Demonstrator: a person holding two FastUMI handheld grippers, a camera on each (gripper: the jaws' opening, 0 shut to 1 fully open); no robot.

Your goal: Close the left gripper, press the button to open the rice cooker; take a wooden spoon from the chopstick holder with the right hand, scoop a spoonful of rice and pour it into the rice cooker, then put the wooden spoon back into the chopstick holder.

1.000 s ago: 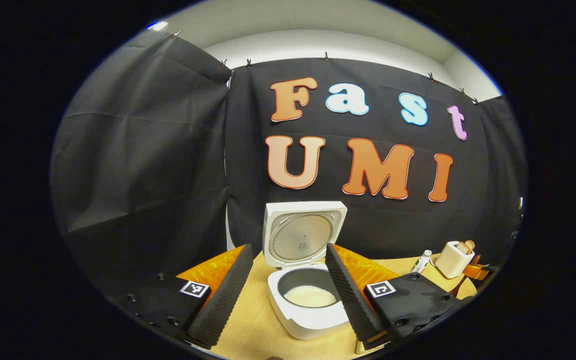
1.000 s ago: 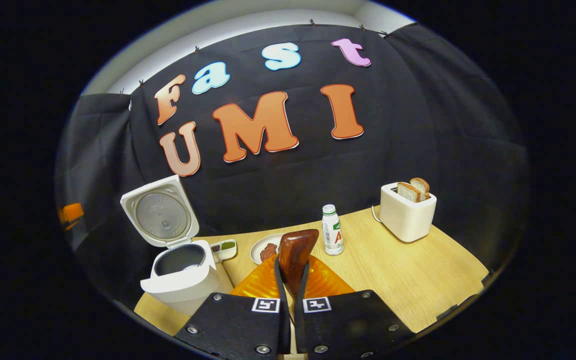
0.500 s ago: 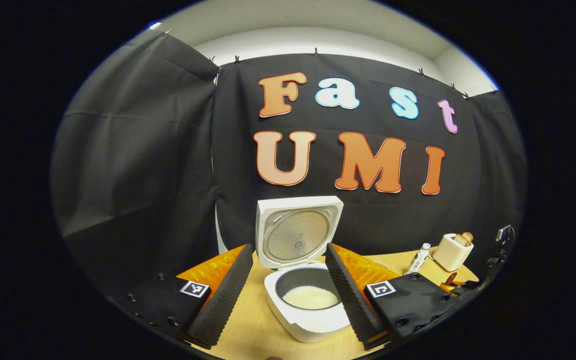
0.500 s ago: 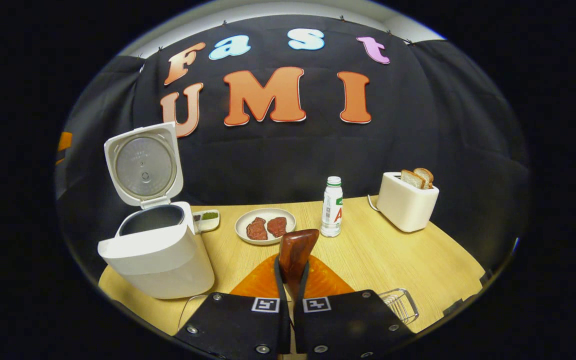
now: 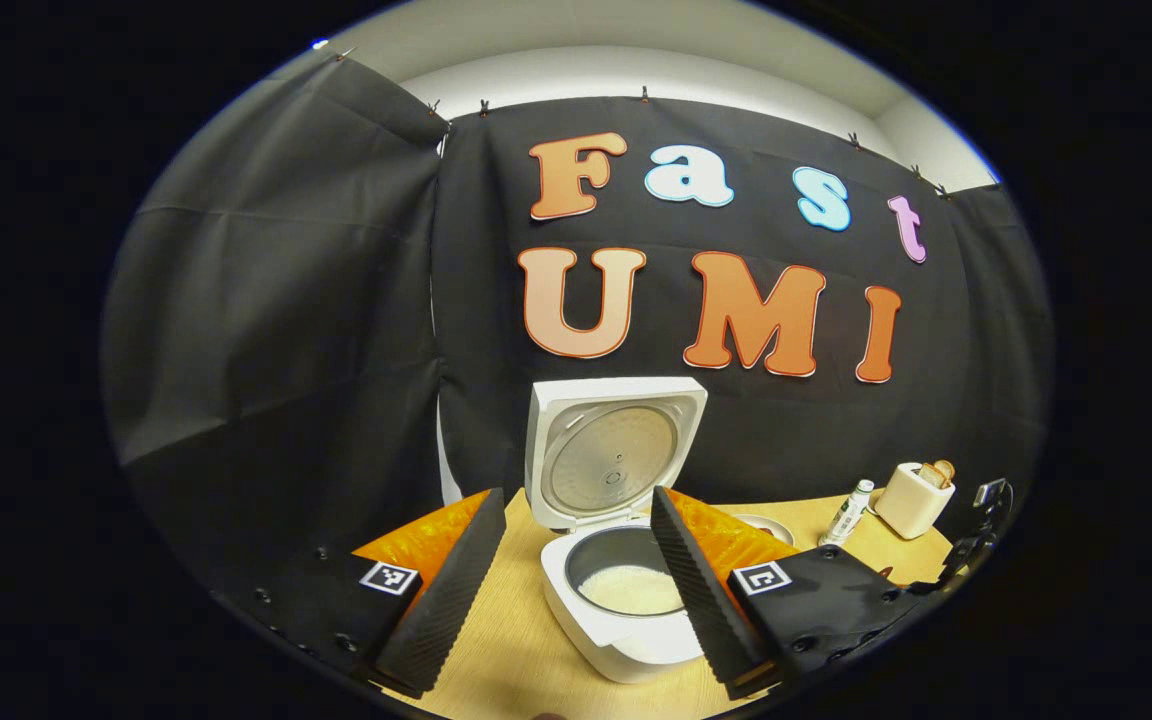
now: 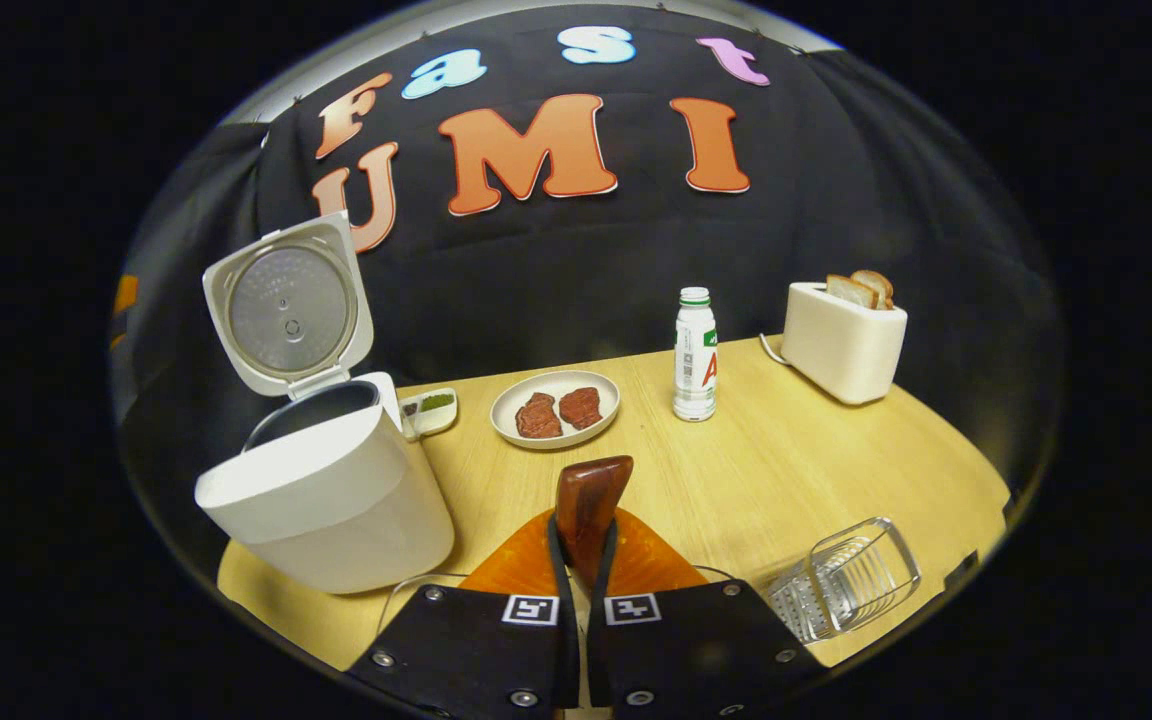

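The white rice cooker [image 5: 626,640] stands open with its lid [image 5: 616,455] upright and white rice [image 5: 633,588] in the pot. My left gripper [image 5: 574,497] is open in front of it, one finger to each side, touching nothing. In the right gripper view the cooker [image 6: 331,490] sits at the left with its lid [image 6: 286,305] raised. My right gripper [image 6: 584,530] is shut on the wooden spoon [image 6: 593,492], whose dark reddish end sticks up between the fingers. The wire chopstick holder [image 6: 841,580] lies at the lower right on the table.
On the wooden table [image 6: 786,470] are a plate with two pieces of meat [image 6: 556,408], a small dish [image 6: 428,408], a white bottle [image 6: 695,355] and a toaster with bread [image 6: 844,335]. The bottle [image 5: 846,512] and toaster [image 5: 914,495] stand far right of the cooker.
The right gripper, still holding the spoon, has swung away from the cooker and tipped downward, so the wire holder has come into its view at the lower right. The left gripper stays open and has barely shifted.
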